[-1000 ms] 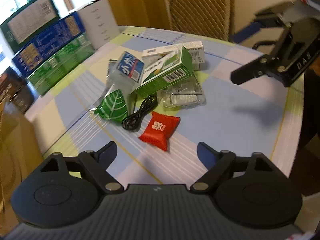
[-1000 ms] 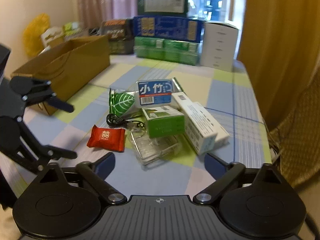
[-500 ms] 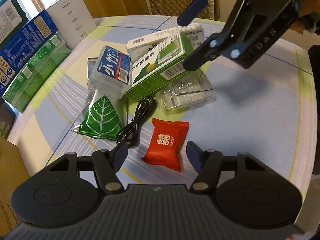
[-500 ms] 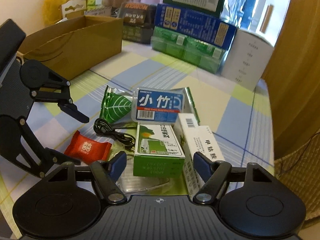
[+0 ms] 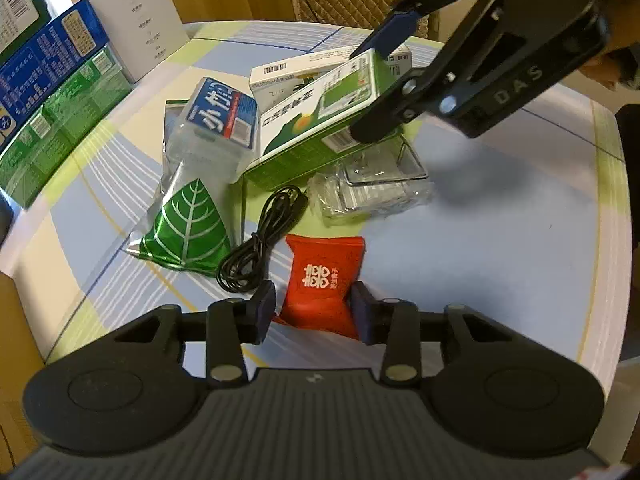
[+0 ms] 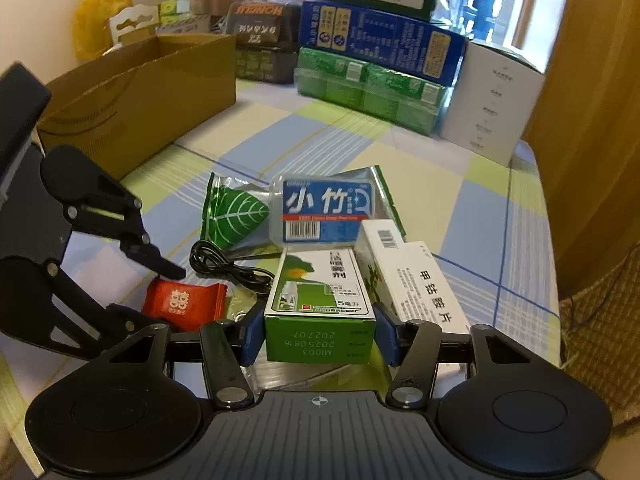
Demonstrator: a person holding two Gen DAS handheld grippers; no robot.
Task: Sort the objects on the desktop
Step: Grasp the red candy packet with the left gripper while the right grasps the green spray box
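Checked worktop (image 6: 500,200), cardboard box (image 6: 132,104) at far left. Nothing sorted yet; whole pile still clustered mid-worktop. Left gripper (image 5: 314,312): fingers closing on the red sachet (image 5: 324,276). Right gripper (image 6: 320,338): fingers pinching the green carton (image 6: 320,300). Leaf-print pouch (image 6: 232,216), black cable (image 6: 224,264), white carton (image 6: 416,280) remaining.

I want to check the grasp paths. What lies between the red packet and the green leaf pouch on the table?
A coiled black cable lies between the red packet and the green leaf pouch. The left wrist view shows this best; the right wrist view agrees.
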